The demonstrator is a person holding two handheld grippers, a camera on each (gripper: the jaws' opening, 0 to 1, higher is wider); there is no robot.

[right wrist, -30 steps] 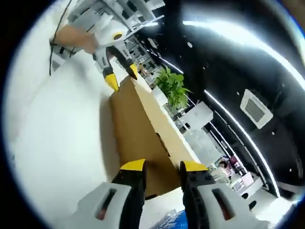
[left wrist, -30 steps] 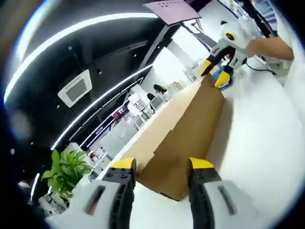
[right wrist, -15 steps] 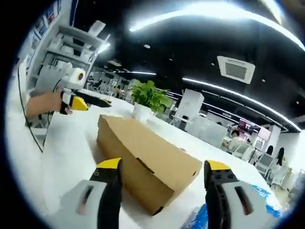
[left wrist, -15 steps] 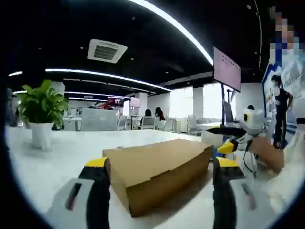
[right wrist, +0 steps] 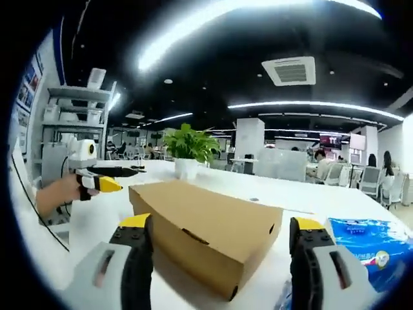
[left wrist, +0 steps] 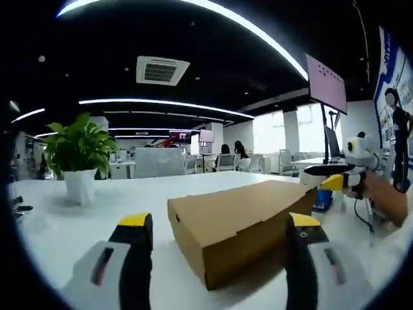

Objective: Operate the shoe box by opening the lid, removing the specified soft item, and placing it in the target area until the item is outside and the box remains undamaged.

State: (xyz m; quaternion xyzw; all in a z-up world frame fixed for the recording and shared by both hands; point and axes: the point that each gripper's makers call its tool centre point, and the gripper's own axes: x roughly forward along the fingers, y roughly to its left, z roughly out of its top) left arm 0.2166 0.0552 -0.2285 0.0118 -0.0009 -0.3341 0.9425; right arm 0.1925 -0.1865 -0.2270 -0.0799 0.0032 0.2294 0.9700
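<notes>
A brown cardboard shoe box [left wrist: 239, 223] lies on the white table [left wrist: 58, 232] with its lid closed. My left gripper [left wrist: 219, 221] stands open just before one end of the box, jaws wide apart with nothing between them. At the opposite end, my right gripper [right wrist: 221, 223] is also open and empty, facing the box [right wrist: 206, 229]. In the left gripper view the right gripper [left wrist: 335, 182] appears beyond the box, held by a hand [left wrist: 384, 199]. The right gripper view has the left gripper [right wrist: 97, 183] at the far left. Nothing of the box's contents can be seen.
A potted green plant [left wrist: 77, 155] stands on the table to one side of the box, also visible as the plant [right wrist: 187, 147]. A blue plastic packet [right wrist: 364, 236] lies near the right gripper. Shelving [right wrist: 77, 123], desks and seated people are in the background.
Both views have rolled from steeply tilted to level. Both grippers' jaws stand wider apart than a second ago. The box has stayed in place with its lid shut.
</notes>
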